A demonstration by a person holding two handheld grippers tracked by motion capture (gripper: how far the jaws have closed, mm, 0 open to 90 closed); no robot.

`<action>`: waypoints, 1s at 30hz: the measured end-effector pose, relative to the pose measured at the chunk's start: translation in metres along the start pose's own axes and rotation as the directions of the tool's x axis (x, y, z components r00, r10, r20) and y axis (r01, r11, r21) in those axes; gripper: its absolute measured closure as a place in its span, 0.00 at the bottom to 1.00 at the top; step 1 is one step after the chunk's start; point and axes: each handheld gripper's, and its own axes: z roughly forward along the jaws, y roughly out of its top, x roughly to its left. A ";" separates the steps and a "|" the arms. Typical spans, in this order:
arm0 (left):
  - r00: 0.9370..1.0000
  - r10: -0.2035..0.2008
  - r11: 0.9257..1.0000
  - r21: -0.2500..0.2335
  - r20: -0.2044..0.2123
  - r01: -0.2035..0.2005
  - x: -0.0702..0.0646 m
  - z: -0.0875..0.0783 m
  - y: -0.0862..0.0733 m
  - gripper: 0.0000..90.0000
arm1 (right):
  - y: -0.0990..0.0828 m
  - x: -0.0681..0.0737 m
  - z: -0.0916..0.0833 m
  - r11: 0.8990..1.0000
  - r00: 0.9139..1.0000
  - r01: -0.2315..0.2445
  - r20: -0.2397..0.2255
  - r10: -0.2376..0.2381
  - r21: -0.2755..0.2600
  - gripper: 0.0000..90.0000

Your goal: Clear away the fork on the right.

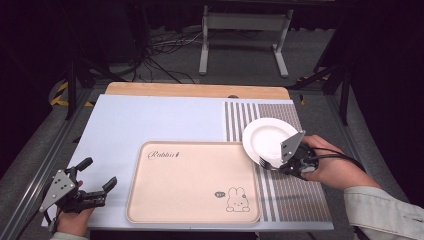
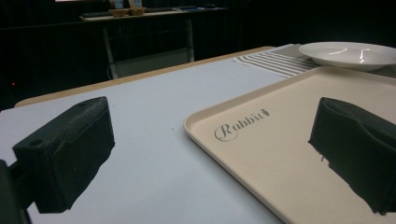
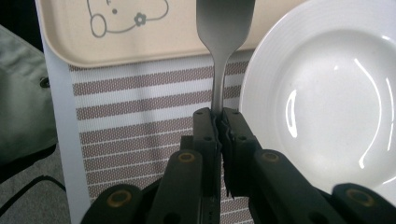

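My right gripper [image 1: 281,167] [image 3: 219,116] is shut on the thin handle of a metal fork [image 1: 265,162] [image 3: 224,28], at the table's right. The fork's head points toward the beige rabbit tray [image 1: 192,180] [image 3: 70,42] and hangs above the striped placemat [image 1: 295,195] [image 3: 140,102]. A white plate [image 1: 267,137] [image 3: 327,102] [image 2: 348,53] lies right beside the fork, overlapping the tray's far right corner. My left gripper [image 1: 101,172] [image 2: 205,154] stands open at the front left, holding nothing, and points across the tray's [image 2: 280,140] left edge.
A pale blue mat [image 1: 150,125] covers most of the wooden table [image 1: 200,90]. A white metal stand [image 1: 245,30] and cables lie on the floor beyond the table. A person's sleeve [image 1: 385,212] enters at the lower right.
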 end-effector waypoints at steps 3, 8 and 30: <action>1.000 -0.001 1.000 0.000 -0.001 0.001 0.000 0.000 0.000 0.01 | 0.004 -0.001 -0.002 1.000 1.000 -0.001 0.001 0.001 -0.018 0.95; 1.000 -0.001 1.000 -0.001 0.000 0.001 0.000 0.000 0.000 0.01 | 0.013 -0.002 -0.003 0.997 0.999 -0.030 0.008 0.031 -0.069 0.95; 1.000 -0.001 1.000 -0.003 0.001 0.001 0.000 0.001 0.000 0.01 | 0.057 0.001 0.002 0.948 0.966 -0.250 0.016 0.258 -0.197 0.95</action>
